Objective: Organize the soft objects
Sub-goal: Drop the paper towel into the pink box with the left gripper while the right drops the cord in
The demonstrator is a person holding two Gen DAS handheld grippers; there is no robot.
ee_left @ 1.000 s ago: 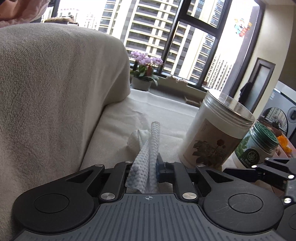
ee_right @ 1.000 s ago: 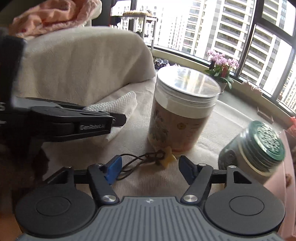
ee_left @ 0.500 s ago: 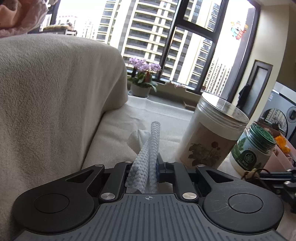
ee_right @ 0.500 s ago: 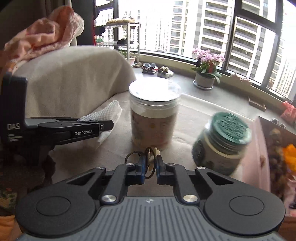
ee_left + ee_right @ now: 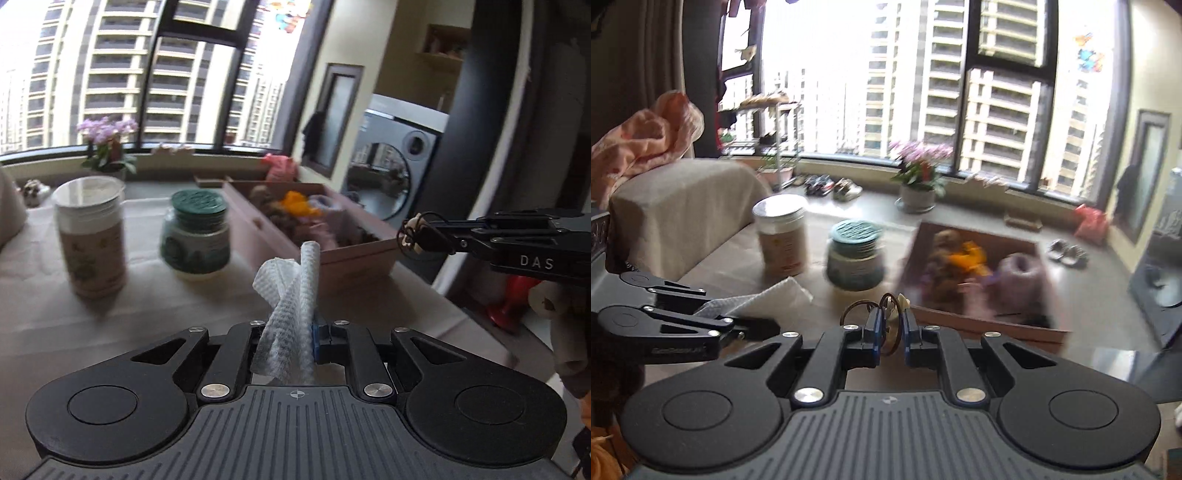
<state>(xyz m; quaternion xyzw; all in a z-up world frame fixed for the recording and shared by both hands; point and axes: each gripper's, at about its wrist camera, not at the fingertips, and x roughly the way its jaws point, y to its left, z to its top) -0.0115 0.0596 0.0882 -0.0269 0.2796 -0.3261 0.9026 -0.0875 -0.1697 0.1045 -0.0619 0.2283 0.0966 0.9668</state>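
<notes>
Both grippers carry loads: the left gripper (image 5: pixel 308 341) is clamped on a cloth (image 5: pixel 295 295), the right gripper (image 5: pixel 890 332) on a hair tie (image 5: pixel 882 314). Box (image 5: pixel 354 254) at one o'clock — swing over it, then release.

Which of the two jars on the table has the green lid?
The shorter, rounder jar, standing next to the pink box; the taller cylindrical jar has a clear lid.

A white cloth (image 5: pixel 291 299) with a small waffle pattern is seen. Both tongs, left (image 5: pixel 313 334) and right (image 5: pixel 891 325), are coloured black with blue pads. A green lid is worn by the small jar (image 5: pixel 195 236). The box (image 5: pixel 332 254) is brown, with orange and purple soft toys. The flowers (image 5: pixel 919 155) are pink.
</notes>
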